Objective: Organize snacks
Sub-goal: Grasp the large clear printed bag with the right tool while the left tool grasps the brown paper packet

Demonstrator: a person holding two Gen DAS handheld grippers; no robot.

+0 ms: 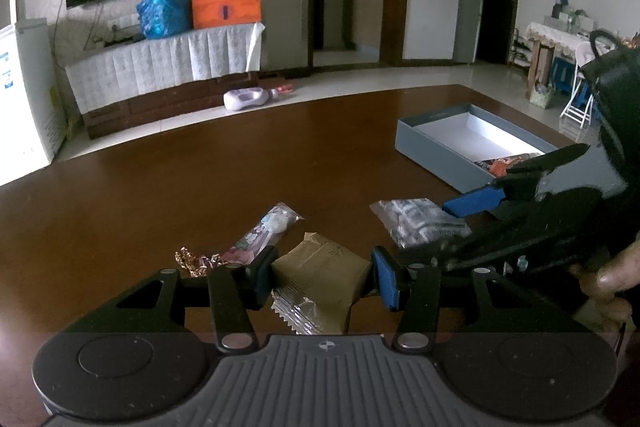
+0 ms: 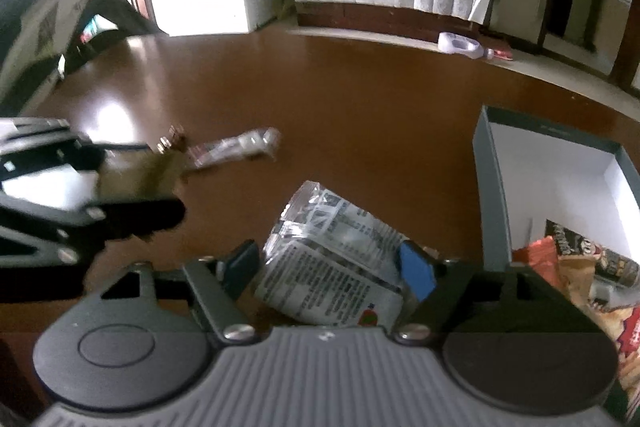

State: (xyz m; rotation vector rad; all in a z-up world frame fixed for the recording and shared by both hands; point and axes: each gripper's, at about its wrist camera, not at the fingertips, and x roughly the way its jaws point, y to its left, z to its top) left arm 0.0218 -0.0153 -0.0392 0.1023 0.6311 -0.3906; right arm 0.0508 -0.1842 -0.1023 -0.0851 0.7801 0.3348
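In the left wrist view my left gripper (image 1: 324, 279) is shut on a tan snack packet (image 1: 320, 275), with a pad against each side. From the right wrist view this gripper (image 2: 152, 183) is a blur at the left edge. My right gripper (image 2: 328, 267) has its pads on both edges of a silver printed packet (image 2: 332, 259), shut on it just above the table. Seen from the left, the right gripper (image 1: 516, 179) hangs over that silver packet (image 1: 416, 223). The grey box (image 2: 490, 187) beside it holds several snack packets (image 2: 580, 267) at its near end.
A pink-and-clear packet (image 1: 264, 231) and a gold-wrapped candy (image 1: 192, 261) lie on the brown table (image 1: 240, 167) left of the tan packet. The grey box (image 1: 436, 135) stands at the right. A person's hand (image 1: 608, 279) holds the right gripper.
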